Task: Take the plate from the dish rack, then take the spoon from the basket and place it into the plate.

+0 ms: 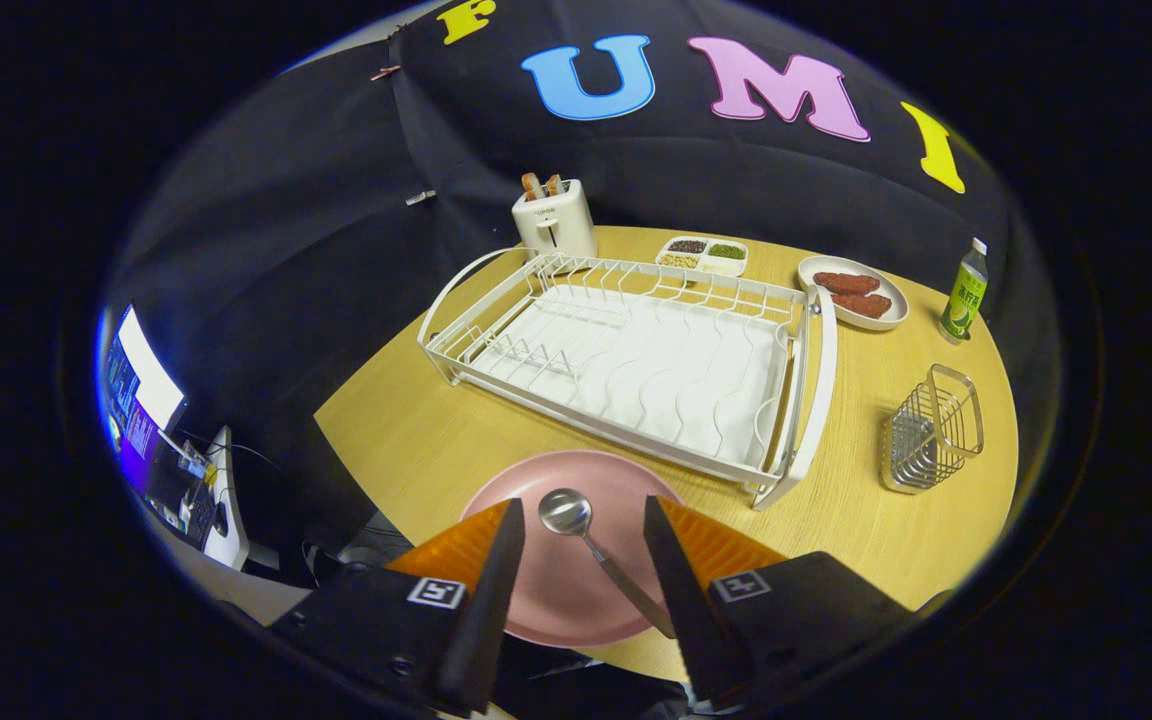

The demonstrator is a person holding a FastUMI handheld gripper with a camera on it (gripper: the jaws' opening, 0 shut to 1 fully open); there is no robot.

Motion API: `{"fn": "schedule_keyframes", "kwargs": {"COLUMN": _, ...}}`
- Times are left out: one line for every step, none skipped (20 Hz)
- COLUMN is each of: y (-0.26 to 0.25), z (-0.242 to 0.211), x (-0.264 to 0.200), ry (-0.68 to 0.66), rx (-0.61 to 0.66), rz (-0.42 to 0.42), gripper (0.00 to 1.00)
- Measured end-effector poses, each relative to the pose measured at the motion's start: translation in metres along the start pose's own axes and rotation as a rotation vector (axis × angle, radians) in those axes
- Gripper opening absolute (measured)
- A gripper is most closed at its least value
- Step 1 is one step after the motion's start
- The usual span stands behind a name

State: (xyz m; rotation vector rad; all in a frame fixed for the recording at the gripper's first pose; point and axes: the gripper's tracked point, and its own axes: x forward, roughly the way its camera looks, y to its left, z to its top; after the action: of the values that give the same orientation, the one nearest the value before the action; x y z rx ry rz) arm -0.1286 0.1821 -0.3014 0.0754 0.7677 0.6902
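Now the spoon (586,540) lies on the plate (536,600), bowl away from parted tongs (581,525).

The spoon (586,535) is polished metal, mirror-bright in the bowl, lying on a smooth matt pink plate (566,560). The dish rack (636,350) looks like white coated wire (its tray glossy plastic), the basket (931,428) bare shiny wire, the table (406,440) pale wood-grain.
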Motion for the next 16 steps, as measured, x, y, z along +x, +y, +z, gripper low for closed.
{"fn": "schedule_keyframes", "kwargs": {"y": -0.001, "z": 0.000, "x": -0.001, "ry": -0.001, "rx": -0.002, "rz": -0.004, "gripper": 0.88}}
{"fn": "schedule_keyframes", "kwargs": {"y": -0.002, "z": 0.003, "x": -0.001, "ry": -0.007, "rx": -0.003, "rz": -0.011, "gripper": 0.99}}
{"fn": "schedule_keyframes", "kwargs": {"y": -0.004, "z": 0.006, "x": -0.002, "ry": -0.014, "rx": -0.005, "rz": -0.021, "gripper": 0.99}}
{"fn": "schedule_keyframes", "kwargs": {"y": -0.006, "z": 0.010, "x": -0.004, "ry": -0.024, "rx": -0.004, "rz": -0.029, "gripper": 0.99}}
{"fn": "schedule_keyframes", "kwargs": {"y": -0.007, "z": 0.016, "x": -0.007, "ry": -0.037, "rx": 0.001, "rz": -0.038, "gripper": 0.99}}
{"fn": "schedule_keyframes", "kwargs": {"y": -0.008, "z": 0.024, "x": -0.010, "ry": -0.056, "rx": 0.005, "rz": -0.047, "gripper": 0.99}}
{"fn": "schedule_keyframes", "kwargs": {"y": -0.011, "z": 0.033, "x": -0.014, "ry": -0.075, "rx": 0.006, "rz": -0.062, "gripper": 0.99}}
{"fn": "schedule_keyframes", "kwargs": {"y": -0.017, "z": 0.043, "x": -0.019, "ry": -0.095, "rx": 0.003, "rz": -0.086, "gripper": 0.99}}
{"fn": "schedule_keyframes", "kwargs": {"y": -0.022, "z": 0.055, "x": -0.025, "ry": -0.124, "rx": -0.003, "rz": -0.112, "gripper": 0.99}}
{"fn": "schedule_keyframes", "kwargs": {"y": -0.029, "z": 0.070, "x": -0.032, "ry": -0.157, "rx": -0.010, "rz": -0.140, "gripper": 0.99}}
{"fn": "schedule_keyframes", "kwargs": {"y": -0.035, "z": 0.085, "x": -0.039, "ry": -0.192, "rx": -0.016, "rz": -0.166, "gripper": 0.99}}
{"fn": "schedule_keyframes", "kwargs": {"y": -0.042, "z": 0.100, "x": -0.046, "ry": -0.227, "rx": -0.023, "rz": -0.190, "gripper": 0.99}}
{"fn": "schedule_keyframes", "kwargs": {"y": -0.047, "z": 0.116, "x": -0.056, "ry": -0.266, "rx": -0.032, "rz": -0.214, "gripper": 0.99}}
{"fn": "schedule_keyframes", "kwargs": {"y": -0.054, "z": 0.133, "x": -0.067, "ry": -0.308, "rx": -0.041, "rz": -0.239, "gripper": 0.99}}
{"fn": "schedule_keyframes", "kwargs": {"y": -0.061, "z": 0.147, "x": -0.079, "ry": -0.345, "rx": -0.051, "rz": -0.262, "gripper": 0.98}}
{"fn": "schedule_keyframes", "kwargs": {"y": -0.067, "z": 0.161, "x": -0.090, "ry": -0.379, "rx": -0.058, "rz": -0.283, "gripper": 0.99}}
